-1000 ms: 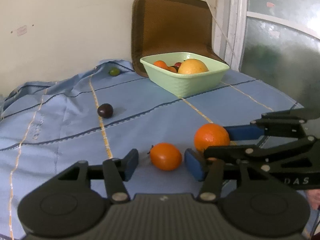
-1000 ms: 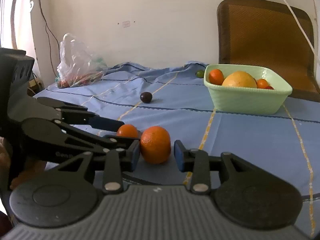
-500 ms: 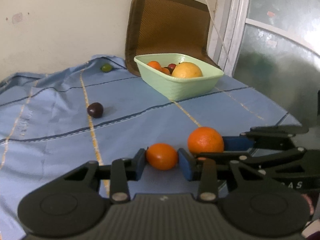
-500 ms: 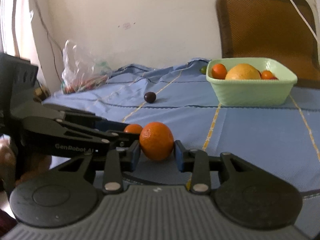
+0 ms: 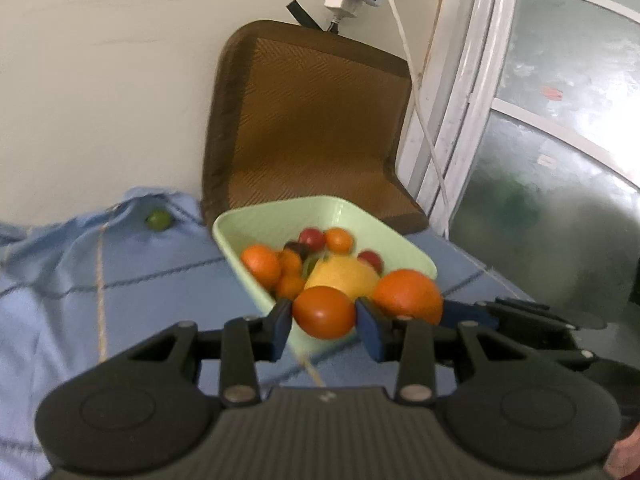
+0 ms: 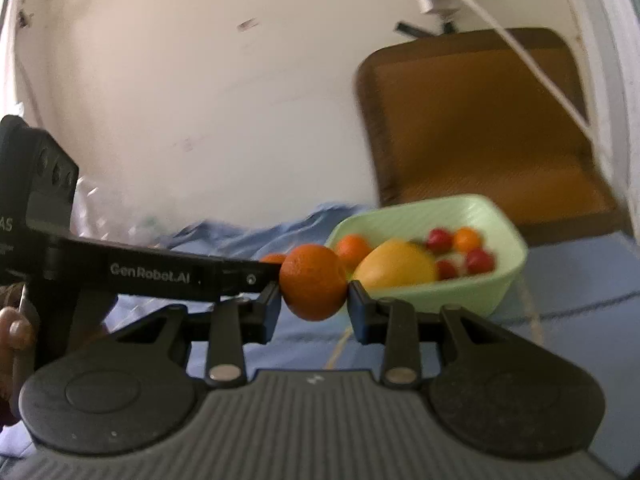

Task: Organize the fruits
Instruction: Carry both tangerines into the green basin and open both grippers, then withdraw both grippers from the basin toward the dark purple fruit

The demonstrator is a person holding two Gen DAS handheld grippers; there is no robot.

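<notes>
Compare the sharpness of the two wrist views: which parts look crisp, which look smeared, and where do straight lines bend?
Left wrist view: the gripper and its small orange fairly crisp, the green bowl softly smeared, the window frame bowed by the lens. Right wrist view: the gripper and its orange sharper, the bowl, chair back and wall streaked with blur.

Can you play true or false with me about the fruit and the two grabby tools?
1. The left tool holds a small orange fruit. True.
2. The right tool is empty. False: it grips an orange.
3. The green bowl has no fruit in it. False: it holds several fruits.
4. A little green fruit lies on the blue cloth, outside the bowl. True.
</notes>
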